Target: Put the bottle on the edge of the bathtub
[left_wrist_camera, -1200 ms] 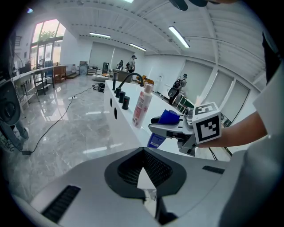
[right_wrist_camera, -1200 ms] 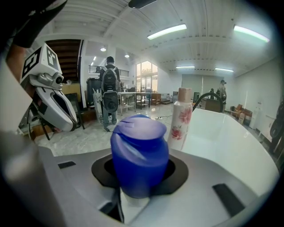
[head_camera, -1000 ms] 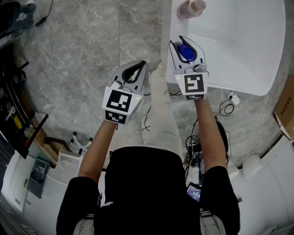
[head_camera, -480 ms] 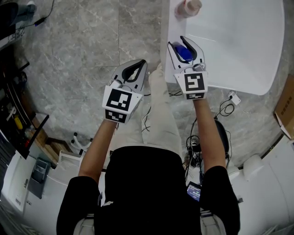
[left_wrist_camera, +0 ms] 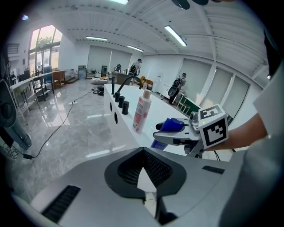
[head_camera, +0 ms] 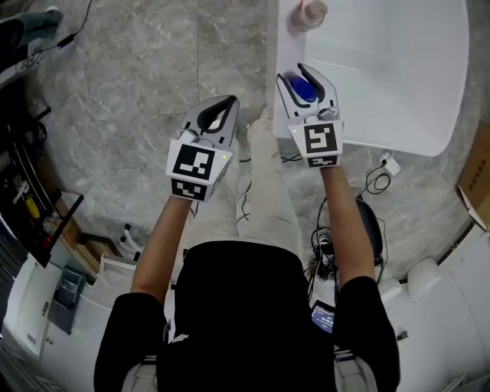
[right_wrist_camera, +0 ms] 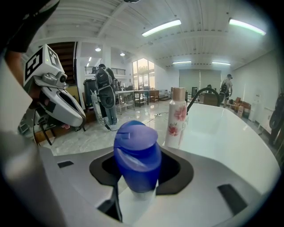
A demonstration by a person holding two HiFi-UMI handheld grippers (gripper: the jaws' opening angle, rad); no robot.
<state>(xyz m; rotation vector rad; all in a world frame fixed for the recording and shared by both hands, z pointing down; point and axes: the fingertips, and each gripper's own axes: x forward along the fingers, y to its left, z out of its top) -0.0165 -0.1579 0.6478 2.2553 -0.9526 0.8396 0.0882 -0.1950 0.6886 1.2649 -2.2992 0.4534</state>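
A blue bottle (head_camera: 302,89) stands upright on the white bathtub's rim (head_camera: 285,46), near the tub's corner. My right gripper (head_camera: 300,78) is open around it. Its jaws have just been opening, and the bottle stands between them with a gap on the tub side. In the right gripper view the blue bottle (right_wrist_camera: 136,155) fills the middle, cap up. My left gripper (head_camera: 229,104) is shut and empty over the grey floor, left of the tub. The left gripper view shows the right gripper (left_wrist_camera: 176,135) around the blue bottle (left_wrist_camera: 171,126).
A pink floral bottle (head_camera: 306,13) stands further along the rim, beyond the blue one. A dark faucet (left_wrist_camera: 127,81) and knobs sit at the tub's far end. Cables (head_camera: 375,180) lie on the marble floor by the person's legs, and a cardboard box (head_camera: 476,180) stands at the right.
The right gripper's jaws have spread wider around the blue bottle, which stays standing on the rim. Both hands have hardly shifted.
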